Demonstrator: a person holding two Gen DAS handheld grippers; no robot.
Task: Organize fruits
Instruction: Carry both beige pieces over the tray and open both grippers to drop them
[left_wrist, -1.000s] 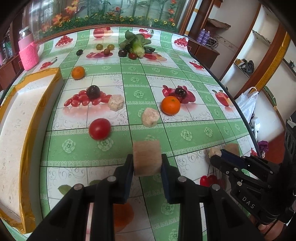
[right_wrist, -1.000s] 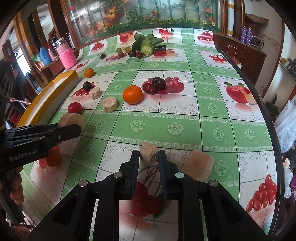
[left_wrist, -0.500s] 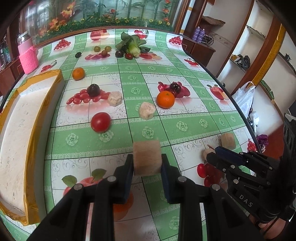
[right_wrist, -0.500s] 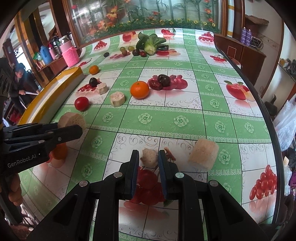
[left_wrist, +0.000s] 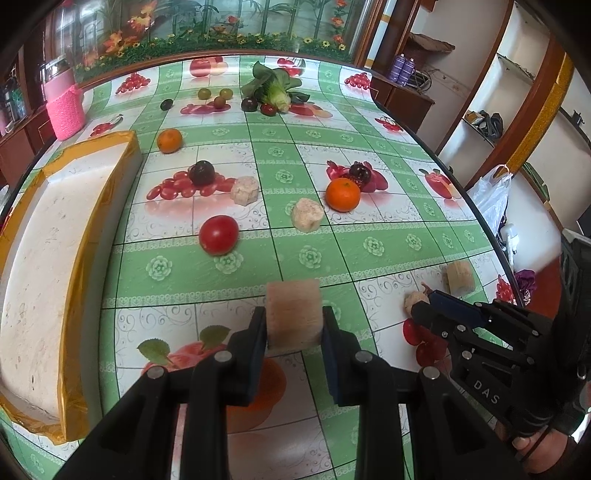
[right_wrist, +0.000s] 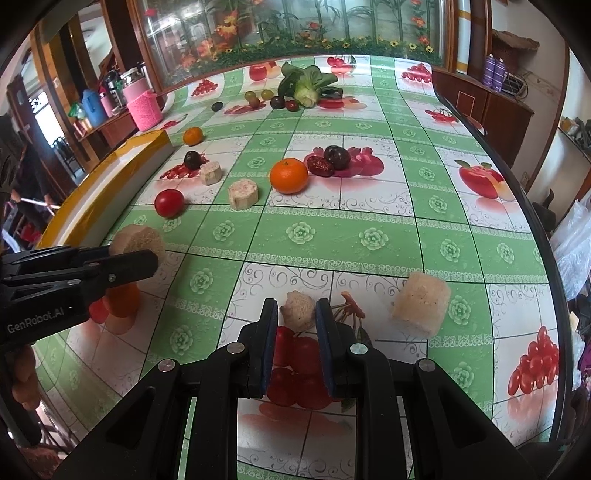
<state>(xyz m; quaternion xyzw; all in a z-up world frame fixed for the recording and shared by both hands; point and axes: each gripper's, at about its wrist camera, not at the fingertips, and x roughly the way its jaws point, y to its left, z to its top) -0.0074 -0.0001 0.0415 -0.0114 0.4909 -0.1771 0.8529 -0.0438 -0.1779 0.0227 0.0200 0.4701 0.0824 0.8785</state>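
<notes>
My left gripper (left_wrist: 294, 325) is shut on a tan cylindrical chunk (left_wrist: 293, 314), held above the table near its front. My right gripper (right_wrist: 296, 314) is shut on a smaller pale lumpy chunk (right_wrist: 297, 309), low over a printed cherry patch. In the left wrist view the right gripper (left_wrist: 424, 304) sits at the right with its chunk (left_wrist: 410, 301) at the tips. In the right wrist view the left gripper (right_wrist: 147, 254) shows at the left with its chunk (right_wrist: 138, 240). Loose on the cloth lie a red tomato (left_wrist: 218, 235), an orange (left_wrist: 342, 194), two more pale chunks (left_wrist: 306, 220) (left_wrist: 243, 190) and a dark plum (left_wrist: 202, 172).
A white foam box with gold tape (left_wrist: 55, 236) runs along the left edge. Another pale chunk (right_wrist: 421, 308) lies right of my right gripper. At the far end are a second orange (left_wrist: 169, 140), green grapes (left_wrist: 218, 96), bok choy (left_wrist: 275, 88) and a pink-sleeved jar (left_wrist: 64, 107). The table edge curves on the right.
Both grippers have drawn back toward the near edge of the table, each still holding its chunk; the fruits look farther away. The right gripper's chunk now hangs over the printed cherries.
</notes>
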